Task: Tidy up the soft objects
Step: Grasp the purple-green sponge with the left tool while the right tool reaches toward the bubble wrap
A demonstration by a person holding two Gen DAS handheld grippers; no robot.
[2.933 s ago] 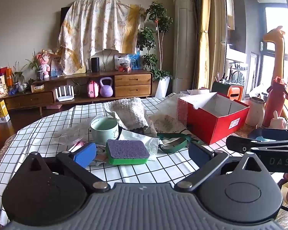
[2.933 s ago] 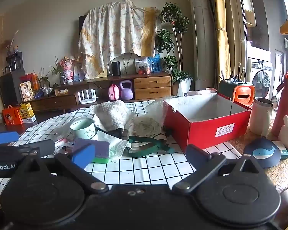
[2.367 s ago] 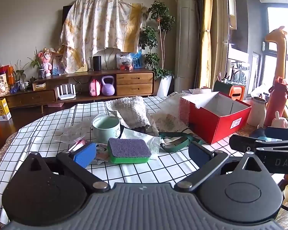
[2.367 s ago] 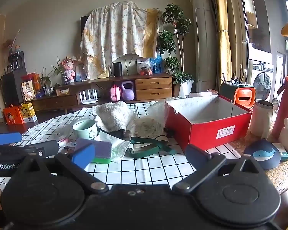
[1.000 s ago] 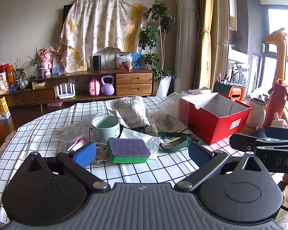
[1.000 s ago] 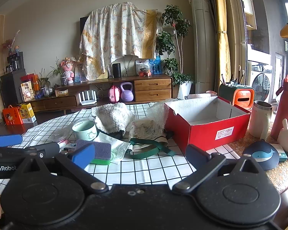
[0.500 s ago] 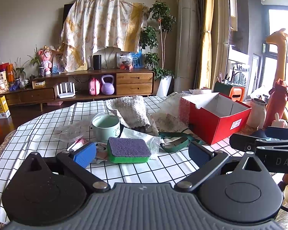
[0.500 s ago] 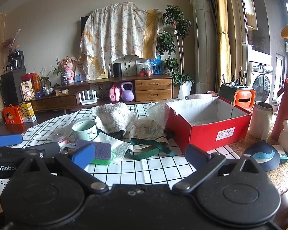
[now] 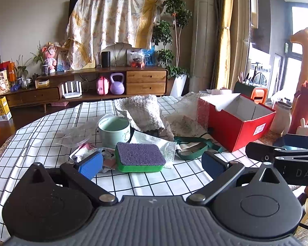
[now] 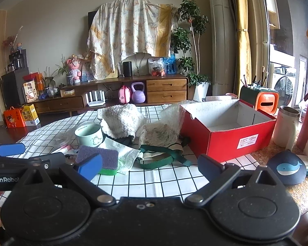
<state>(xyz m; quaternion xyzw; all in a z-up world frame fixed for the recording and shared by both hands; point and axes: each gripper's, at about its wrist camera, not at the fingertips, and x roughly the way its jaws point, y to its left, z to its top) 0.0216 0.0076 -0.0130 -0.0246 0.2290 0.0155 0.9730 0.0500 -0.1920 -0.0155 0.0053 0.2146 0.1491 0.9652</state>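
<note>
A purple-topped green sponge [image 9: 140, 157] [image 10: 101, 160] lies on the checked tablecloth just ahead of my open left gripper [image 9: 152, 165]. Behind it sit a white fluffy cloth [image 9: 140, 112] [image 10: 120, 120], a bubble-wrap bundle [image 9: 184, 121] [image 10: 162, 131], a white wet-wipe pack [image 9: 156, 143] [image 10: 123, 153] and a cloth bag with green straps [image 9: 192, 147] [image 10: 162, 157]. An empty red box [image 9: 236, 121] [image 10: 225, 131] stands open to the right. My right gripper [image 10: 151, 167] is open too, empty, facing the green straps and the box.
A pale green mug [image 9: 114, 130] [image 10: 89, 135] stands left of the fluffy cloth, with clear plastic wrappers [image 9: 76, 135] beside it. At the right are a steel cup [image 10: 287, 127], a red bottle [image 9: 302, 106], a dark whale-print object [image 10: 287, 168] and an orange-fronted brush holder [image 10: 260, 98].
Both views have shifted only slightly; the grippers hover in nearly the same place, both still open. Nothing on the table has moved.
</note>
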